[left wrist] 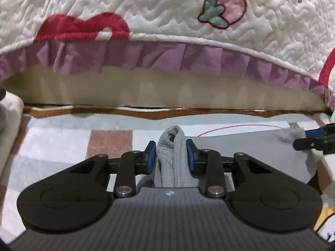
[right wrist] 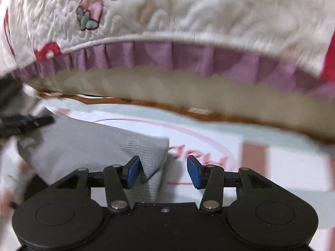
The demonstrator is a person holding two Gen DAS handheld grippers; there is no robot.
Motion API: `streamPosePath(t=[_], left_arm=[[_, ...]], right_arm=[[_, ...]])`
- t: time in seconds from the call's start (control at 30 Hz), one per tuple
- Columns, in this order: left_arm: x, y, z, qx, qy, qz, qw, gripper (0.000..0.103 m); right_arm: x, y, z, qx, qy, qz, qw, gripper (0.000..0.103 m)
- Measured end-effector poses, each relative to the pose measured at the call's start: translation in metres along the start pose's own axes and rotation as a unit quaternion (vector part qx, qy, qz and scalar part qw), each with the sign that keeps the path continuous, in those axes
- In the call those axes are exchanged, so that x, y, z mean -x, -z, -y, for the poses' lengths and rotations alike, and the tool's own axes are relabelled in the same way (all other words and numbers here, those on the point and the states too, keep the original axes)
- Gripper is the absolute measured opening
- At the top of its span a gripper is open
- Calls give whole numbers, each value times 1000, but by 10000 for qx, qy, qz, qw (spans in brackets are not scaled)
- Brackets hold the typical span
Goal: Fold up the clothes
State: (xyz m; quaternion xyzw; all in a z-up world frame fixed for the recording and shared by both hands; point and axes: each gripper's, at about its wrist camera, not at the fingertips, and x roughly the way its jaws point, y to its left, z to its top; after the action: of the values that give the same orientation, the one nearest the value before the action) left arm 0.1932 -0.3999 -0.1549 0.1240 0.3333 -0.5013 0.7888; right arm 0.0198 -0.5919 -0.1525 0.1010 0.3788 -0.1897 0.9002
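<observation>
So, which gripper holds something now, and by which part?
The left gripper pinches a bunched fold of the grey ribbed knit garment. The right gripper stands open; a garment corner lies between, unpressed.

A grey ribbed knit garment point(left wrist: 240, 146) is spread on a patchwork play mat point(left wrist: 62, 146) on the floor. Behind the mat, a cream quilted bedspread with a pleated purple frill point(left wrist: 167, 31) is draped over a bed edge. A bunched fold of the garment is clamped between the pads of the left gripper point(left wrist: 171, 153). To its right, the right gripper point(right wrist: 163, 171) is placed over the garment's far corner, fabric beside its left pad only.
</observation>
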Motion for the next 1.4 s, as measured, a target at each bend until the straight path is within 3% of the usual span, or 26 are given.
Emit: streamPosePath(t=[0.07,0.1,0.2,0.3,0.4,0.5,0.63,0.7,0.73,0.77,0.8,0.83,0.93,1.03,1.1,1.17,1.2,1.27,1.4], left_arm=[[-3,0,-3,11,25,-20,10000,30],[-5,1,-3,38,53,-26,10000,30],[-9,2,-6,102,105,-79,9999,30],[-13,3,-6,35,92,-140,9999,30],[-15,3,-14,252,251,-224,9991,30],[-18,5,-27,657,494,-319,9961,32],[-19,8,-35,995,634,-356,9924,32],[-18,9,-37,1126,592,-339,9913,39],[-17,10,-38,1195,505,-322,9910,43],[-15,11,-39,1265,418,-305,9906,51],[-13,11,-41,1360,325,-297,9897,55],[-12,10,-42,1462,285,-289,9884,55],[0,5,-43,1638,198,-134,9862,55],[16,4,-46,1858,395,-127,9817,53],[28,8,-56,2204,570,-200,9735,55],[41,15,-66,2554,698,-191,9641,56],[47,18,-69,2634,737,-166,9617,57],[58,26,-73,2677,793,-102,9602,59],[70,41,-72,2592,857,-58,9620,62]], right_arm=[[14,-3,-25,755,584,356,9948,32],[21,-5,-34,1022,622,534,9914,30],[30,-14,-60,1647,182,838,9826,28],[3,-14,-70,1935,33,470,9800,28],[-31,-6,-54,1551,-31,-108,9878,22],[-35,-6,-31,747,-371,-92,9965,21],[-39,-15,-21,444,-631,-255,9967,22],[-32,-19,-12,198,-680,-298,9970,22],[-18,-16,-5,-215,-439,-170,9987,23],[-4,-13,3,-654,-167,-43,9977,42],[12,-6,10,-1166,195,82,9930,52],[27,1,18,-1713,449,194,9840,52],[53,31,35,-3404,-78,171,9401,52],[46,58,31,-4338,-710,-260,8978,53],[37,74,23,-4761,-1016,-380,8727,54],[34,86,15,-4949,-1179,-356,8602,59],[30,88,12,-4947,-1197,-340,8601,60],[24,92,5,-4902,-1188,-328,8629,60],[18,98,3,-5029,-1214,-150,8557,61]])
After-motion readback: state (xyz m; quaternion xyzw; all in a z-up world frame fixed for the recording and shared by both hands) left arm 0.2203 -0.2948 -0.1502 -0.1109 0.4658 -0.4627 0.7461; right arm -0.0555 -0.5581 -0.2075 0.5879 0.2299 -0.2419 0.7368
